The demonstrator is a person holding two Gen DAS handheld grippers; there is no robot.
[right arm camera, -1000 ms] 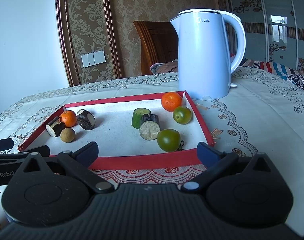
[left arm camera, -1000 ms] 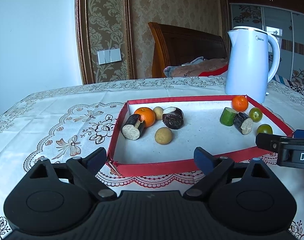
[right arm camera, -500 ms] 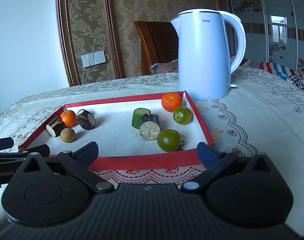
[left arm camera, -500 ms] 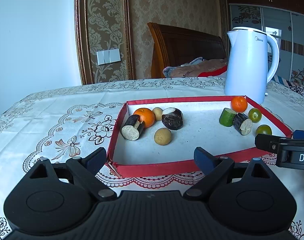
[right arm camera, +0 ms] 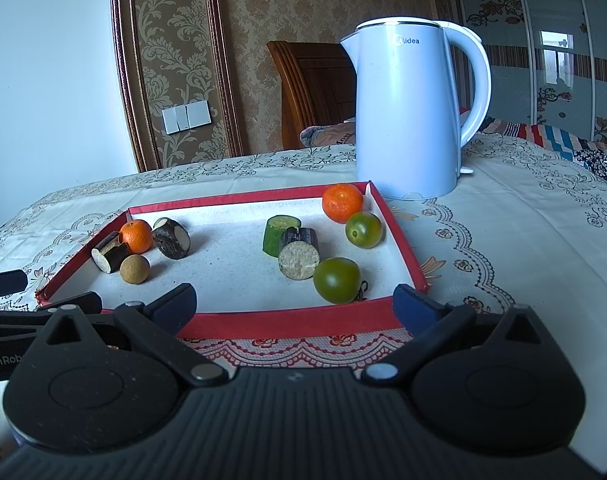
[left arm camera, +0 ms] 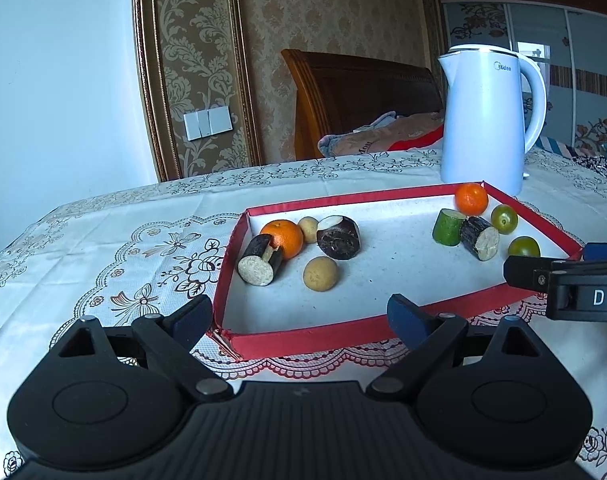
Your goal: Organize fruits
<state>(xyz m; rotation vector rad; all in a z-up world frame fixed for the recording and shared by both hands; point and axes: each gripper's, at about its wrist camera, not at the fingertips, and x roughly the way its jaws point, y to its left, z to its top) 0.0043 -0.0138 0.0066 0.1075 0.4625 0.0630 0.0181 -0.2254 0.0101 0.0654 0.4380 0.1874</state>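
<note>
Fruits lie in two clusters inside the red-rimmed tray (left arm camera: 303,346) on the worktop (left arm camera: 103,240): oranges, green fruits and cut dark pieces whose long axes angle toward the cameras. Sorted or mixed, I cannot judge. Left tool (left arm camera: 299,316) and right tool (right arm camera: 295,304) hover spread wide, holding nothing.

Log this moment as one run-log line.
left gripper: open, empty, before tray | right gripper: open, empty, before tray | red-rimmed tray: fruit in two clusters, left and right | kettle: behind tray
</note>
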